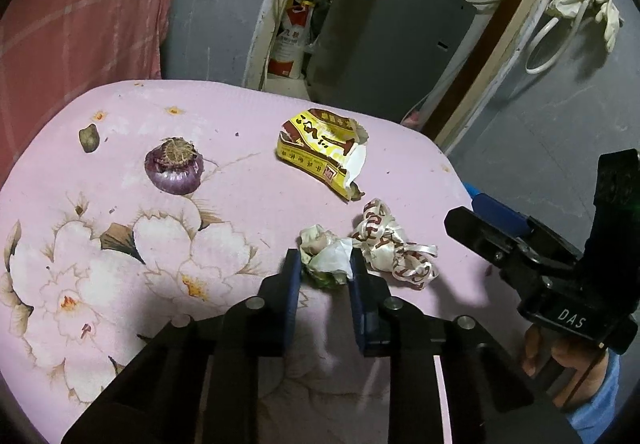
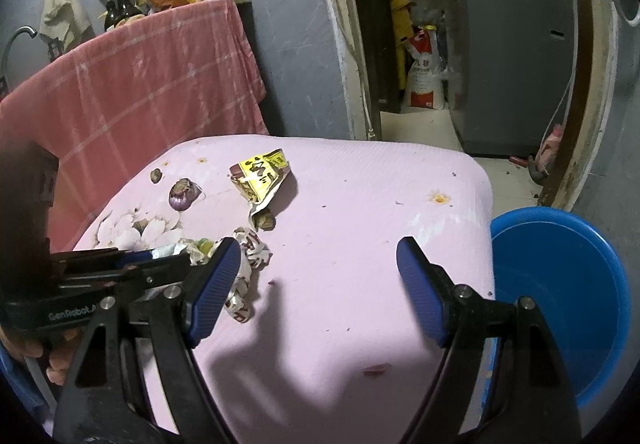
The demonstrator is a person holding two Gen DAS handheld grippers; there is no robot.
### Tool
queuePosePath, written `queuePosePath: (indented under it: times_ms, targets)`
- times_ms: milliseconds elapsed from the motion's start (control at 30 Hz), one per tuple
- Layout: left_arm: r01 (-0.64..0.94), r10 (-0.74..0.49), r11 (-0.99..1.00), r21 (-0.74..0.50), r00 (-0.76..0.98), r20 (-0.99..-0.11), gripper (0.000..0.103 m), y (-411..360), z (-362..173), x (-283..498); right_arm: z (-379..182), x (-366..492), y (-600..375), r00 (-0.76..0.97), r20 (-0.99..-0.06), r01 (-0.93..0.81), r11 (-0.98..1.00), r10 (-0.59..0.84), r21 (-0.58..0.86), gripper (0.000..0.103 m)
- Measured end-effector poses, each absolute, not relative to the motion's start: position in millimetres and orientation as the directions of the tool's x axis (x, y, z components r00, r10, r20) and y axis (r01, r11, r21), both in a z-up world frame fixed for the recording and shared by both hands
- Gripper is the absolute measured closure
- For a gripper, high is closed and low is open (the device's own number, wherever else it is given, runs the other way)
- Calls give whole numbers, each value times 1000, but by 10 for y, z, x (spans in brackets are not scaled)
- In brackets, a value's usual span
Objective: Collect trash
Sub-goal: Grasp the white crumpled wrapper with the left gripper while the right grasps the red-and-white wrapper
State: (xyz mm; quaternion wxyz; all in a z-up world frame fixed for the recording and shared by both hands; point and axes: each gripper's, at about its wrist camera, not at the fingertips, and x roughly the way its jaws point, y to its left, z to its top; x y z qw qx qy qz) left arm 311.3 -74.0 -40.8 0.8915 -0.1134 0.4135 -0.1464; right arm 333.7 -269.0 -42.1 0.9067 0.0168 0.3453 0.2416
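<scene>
A crumpled white and green paper wad (image 1: 326, 260) lies on the pink flowered tablecloth (image 1: 240, 200). My left gripper (image 1: 325, 272) is shut on it, one blue pad on each side. Just right of the wad lies a tangle of white ribbon (image 1: 396, 248) with red lettering. Farther back is a torn yellow and red packet (image 1: 320, 148). In the right wrist view my right gripper (image 2: 316, 256) stands open over bare cloth, holding nothing, with the ribbon (image 2: 252, 252) by its left finger. The left gripper (image 2: 160, 258) comes in from the left onto the wad (image 2: 192, 248). The packet (image 2: 260, 176) is beyond.
A red onion (image 1: 174, 170) and a small brown lump (image 1: 89, 138) sit at the table's far left. A blue plastic basin (image 2: 560, 284) stands on the floor off the table's right edge. A red checked cloth (image 2: 140, 84) hangs behind, and a grey appliance (image 1: 392, 32) fills the doorway.
</scene>
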Motion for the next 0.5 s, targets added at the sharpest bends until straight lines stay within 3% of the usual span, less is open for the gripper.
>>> queuePosePath:
  times_ms: [133, 500]
  targets:
    - [146, -355, 928, -341, 621, -699, 86, -701, -404, 3100, -455, 3345, -2644, 592, -621, -470, 846, 513, 251, 26]
    - [57, -299, 935, -350, 657, -692, 86, -376, -373, 2957, -559, 3318, -2262, 492, -684, -566, 795, 539, 219, 46]
